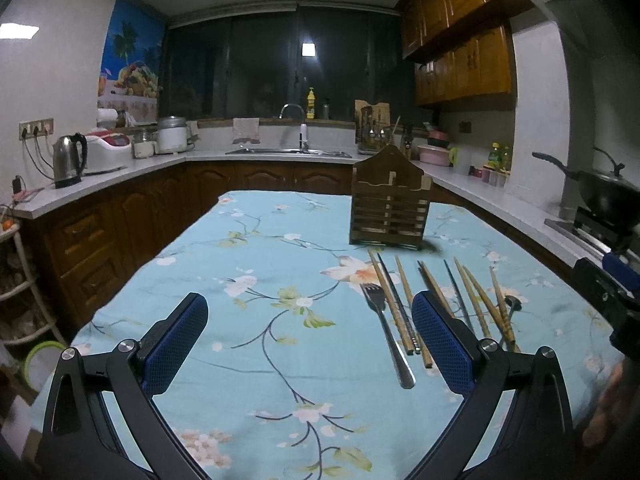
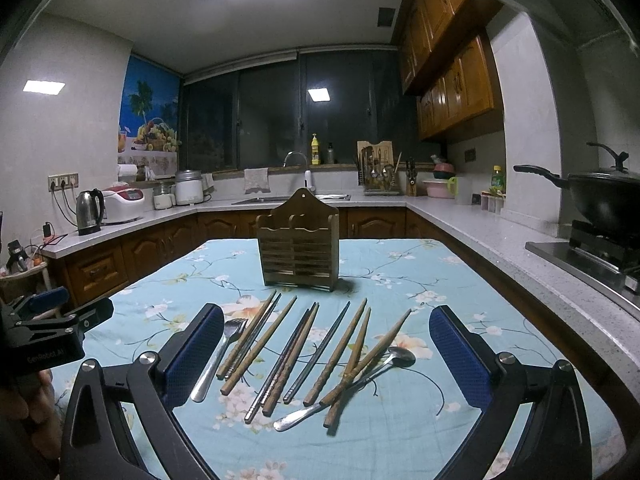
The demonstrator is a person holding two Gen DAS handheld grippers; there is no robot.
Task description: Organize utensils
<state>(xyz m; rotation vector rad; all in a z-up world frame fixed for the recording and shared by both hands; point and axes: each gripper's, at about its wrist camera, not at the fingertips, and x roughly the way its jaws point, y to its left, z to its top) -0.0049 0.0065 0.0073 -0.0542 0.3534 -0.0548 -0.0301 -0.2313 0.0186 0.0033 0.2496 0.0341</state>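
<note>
Nothing looks sorted yet: the holder [image 2: 298, 246] stands upright and seemingly empty, straight ahead of the right claw [image 2: 326, 356], beyond the utensils. Both claws are spread wide and hold nothing. The chopsticks [image 2: 276, 352], fork [image 2: 218, 354] and spoon [image 2: 360, 380] lie fanned on the tablecloth [image 2: 400, 432] between the right claw's fingers. For the left claw [image 1: 310, 340] they lie ahead to the right. The spoon sits under crossed chopsticks, a likely snag.
</note>
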